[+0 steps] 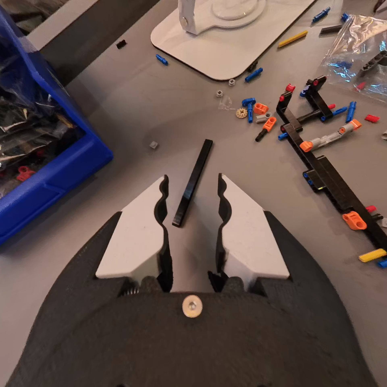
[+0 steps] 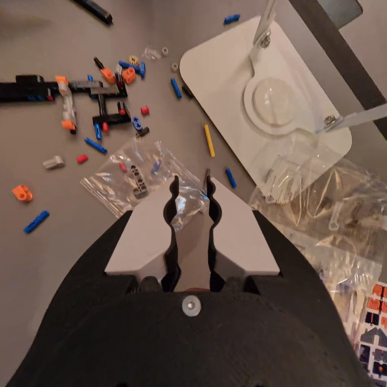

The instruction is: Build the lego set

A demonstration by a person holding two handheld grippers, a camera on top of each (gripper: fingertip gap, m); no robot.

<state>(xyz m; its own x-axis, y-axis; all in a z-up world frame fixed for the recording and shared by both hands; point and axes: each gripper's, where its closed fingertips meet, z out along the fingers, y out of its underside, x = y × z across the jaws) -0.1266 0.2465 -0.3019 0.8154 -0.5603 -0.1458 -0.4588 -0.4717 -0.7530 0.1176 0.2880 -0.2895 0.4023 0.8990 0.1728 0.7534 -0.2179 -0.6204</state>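
My left gripper (image 1: 193,178) is open above the grey table, its jaws on either side of a long black beam (image 1: 193,182) that lies flat; they do not touch it. The half-built black lego frame (image 1: 326,173) with orange, red and blue pieces lies to the right. In the right wrist view my right gripper (image 2: 191,180) is open and empty above a small clear bag (image 2: 144,178) holding a grey beam. The same frame (image 2: 62,89) lies at the far left there. Loose blue pins, orange connectors and a yellow axle (image 2: 209,140) are scattered around.
A blue bin (image 1: 52,184) full of bagged parts stands at the left. A white stand base (image 1: 209,46) sits at the back; it also shows in the right wrist view (image 2: 219,88). Clear bags (image 2: 324,219) and a sticker sheet (image 2: 372,326) lie at the right. To the yellow axle (image 2: 209,140): right tips about 6 cm, left tips about 20 cm. Look for it in the left wrist view (image 1: 293,37) too.
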